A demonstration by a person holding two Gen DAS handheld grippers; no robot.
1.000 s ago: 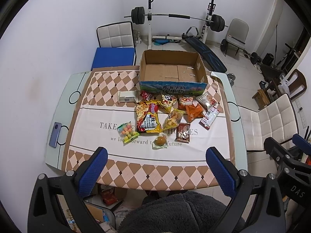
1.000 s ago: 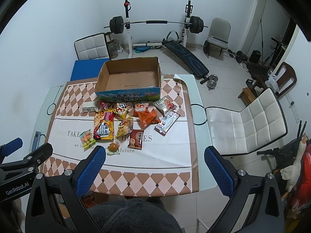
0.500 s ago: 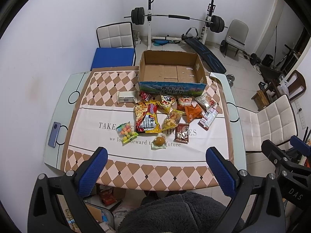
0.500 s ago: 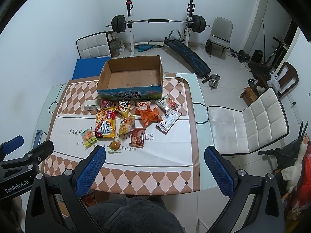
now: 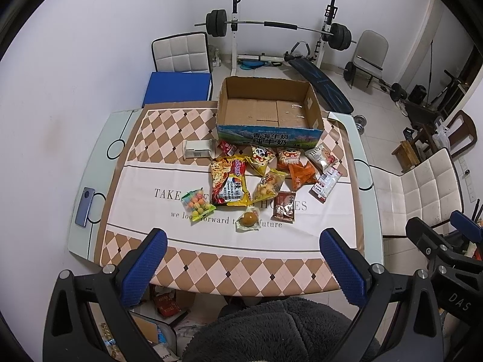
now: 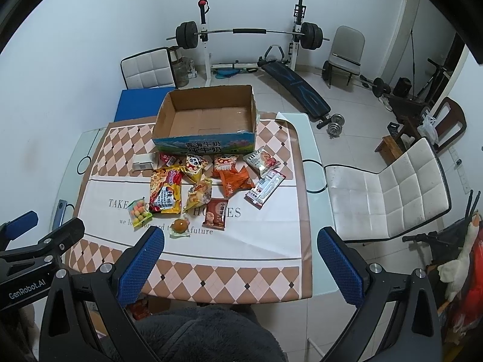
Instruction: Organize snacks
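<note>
Over the past second both cameras have drawn back and risen; nothing on the worktop (image 5: pixel 90 157) has shifted. The cardboard box (image 5: pixel 268 111) sits empty at the far edge. The snacks (image 5: pixel 259 181) lie clustered just before it, untouched. Left gripper (image 5: pixel 241 268) and right gripper (image 6: pixel 241 268) hover spread wide, holding nothing. Judgement: sorting not yet begun.

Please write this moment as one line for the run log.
left gripper: open, empty | right gripper: open, empty | cardboard box: empty | snacks: on table, untouched
</note>
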